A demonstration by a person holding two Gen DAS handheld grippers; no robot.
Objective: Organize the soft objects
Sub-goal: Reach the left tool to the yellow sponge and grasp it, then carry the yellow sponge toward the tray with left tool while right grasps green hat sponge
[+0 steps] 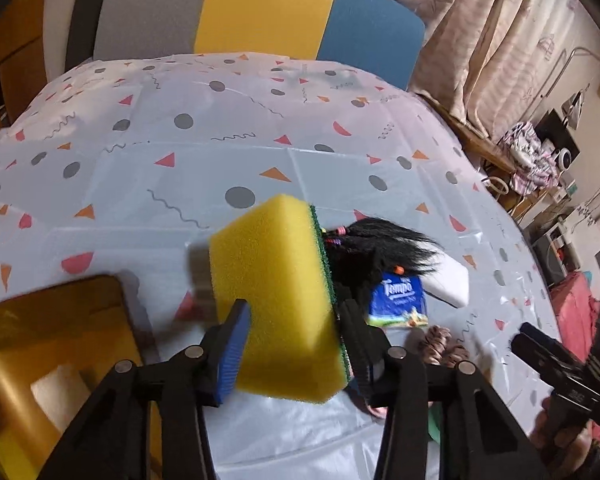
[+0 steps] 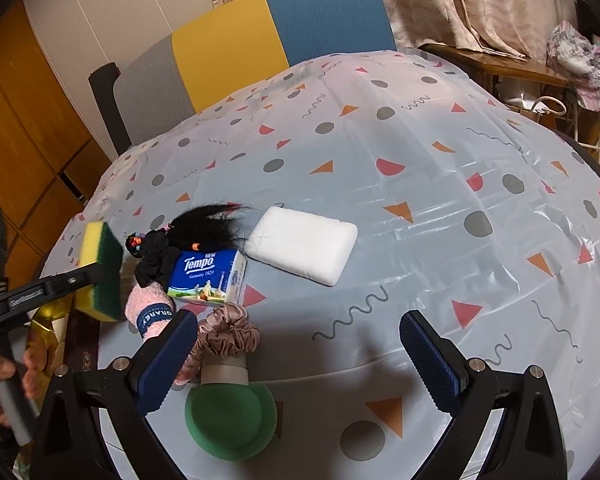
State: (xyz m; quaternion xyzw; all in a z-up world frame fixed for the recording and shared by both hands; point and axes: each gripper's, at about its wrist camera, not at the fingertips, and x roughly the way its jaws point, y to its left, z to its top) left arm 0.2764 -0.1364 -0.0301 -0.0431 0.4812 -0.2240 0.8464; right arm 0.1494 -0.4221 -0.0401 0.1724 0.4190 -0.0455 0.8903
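My left gripper (image 1: 290, 344) is shut on a yellow sponge with a green scouring side (image 1: 276, 296) and holds it above the table's left side; it also shows in the right wrist view (image 2: 100, 268). A gold container (image 1: 40, 344) sits below it to the left. On the table lie a black hair piece (image 2: 204, 224), a blue Tempo tissue pack (image 2: 208, 276), a white sponge block (image 2: 304, 244), a pink sock (image 2: 148, 312), a pink scrunchie (image 2: 228, 336) and a green puff (image 2: 228, 420). My right gripper (image 2: 300, 360) is open and empty above the table's near edge.
The table wears a patterned plastic cloth (image 2: 420, 184). A grey, yellow and blue chair back (image 2: 260, 48) stands behind it. Curtains (image 2: 460, 0) and a wooden side table with clothes (image 2: 520, 64) are at the right. Wooden cabinets (image 2: 20, 120) are at the left.
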